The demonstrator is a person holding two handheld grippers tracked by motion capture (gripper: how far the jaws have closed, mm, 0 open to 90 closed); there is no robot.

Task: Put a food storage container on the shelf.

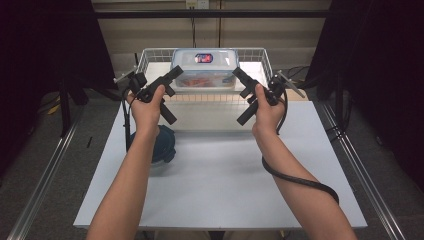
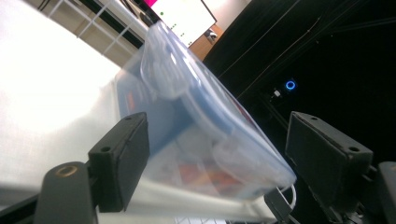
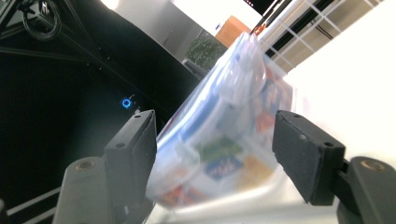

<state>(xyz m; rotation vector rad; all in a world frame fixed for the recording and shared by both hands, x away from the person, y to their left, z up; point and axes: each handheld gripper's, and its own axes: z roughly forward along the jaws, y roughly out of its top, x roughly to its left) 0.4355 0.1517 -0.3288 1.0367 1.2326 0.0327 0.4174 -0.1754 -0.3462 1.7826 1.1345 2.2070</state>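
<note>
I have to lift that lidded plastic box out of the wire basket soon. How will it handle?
The box looks like rigid clear plastic, so probably stiff, not floppy. Its smooth walls may slip between the pads. Packets visible inside suggest moderate weight, and they could shift if it tilts. Broad and low, it seems unlikely to tip.

blue lid [image 1: 164,142] on white table [image 1: 220,180], near left edge.
</note>
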